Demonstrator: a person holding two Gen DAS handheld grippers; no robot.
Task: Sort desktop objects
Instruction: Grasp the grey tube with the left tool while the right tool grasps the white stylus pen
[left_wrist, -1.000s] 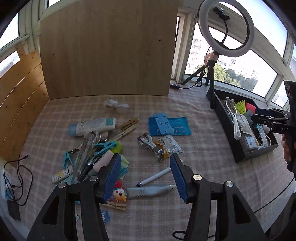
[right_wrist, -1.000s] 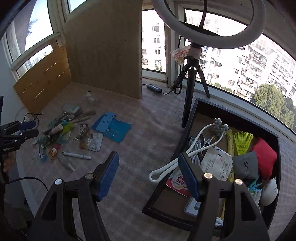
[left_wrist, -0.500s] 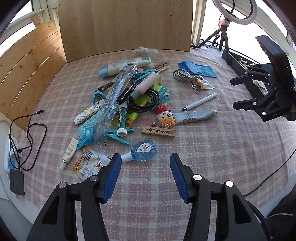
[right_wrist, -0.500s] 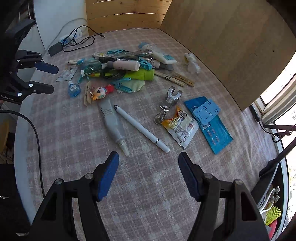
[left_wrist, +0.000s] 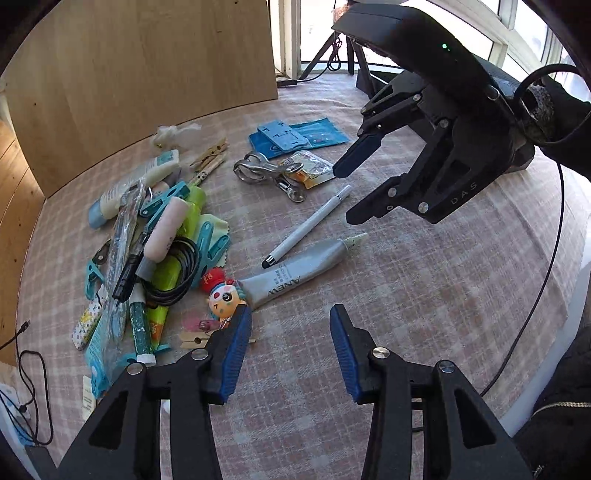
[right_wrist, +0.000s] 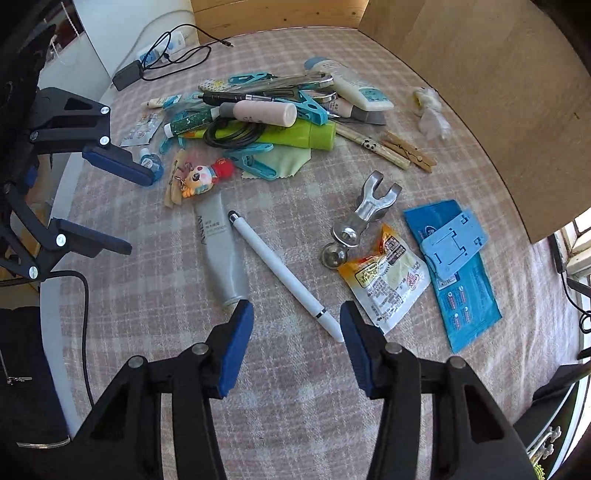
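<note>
Both tongs released, gripping nothing. Right tongs (right_wrist: 296, 325) hung over the white pen (right_wrist: 281, 272); grey tube (right_wrist: 221, 254) just beside pen; left tongs (left_wrist: 290, 334) near the tube's flat end.

Black skeletal gripper frames with silver screws, blue-padded fingers (left_wrist: 236, 354) (ribbed faces), black cable (left_wrist: 543, 280) trailing

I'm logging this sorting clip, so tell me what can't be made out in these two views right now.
- Wooden clothespin, left wrist view: partly behind the left gripper finger.
- Grey tube nozzle, right wrist view: behind the right gripper finger.
- Snack packet print: too small to read.
- Items low in the pile: covered by others.
</note>
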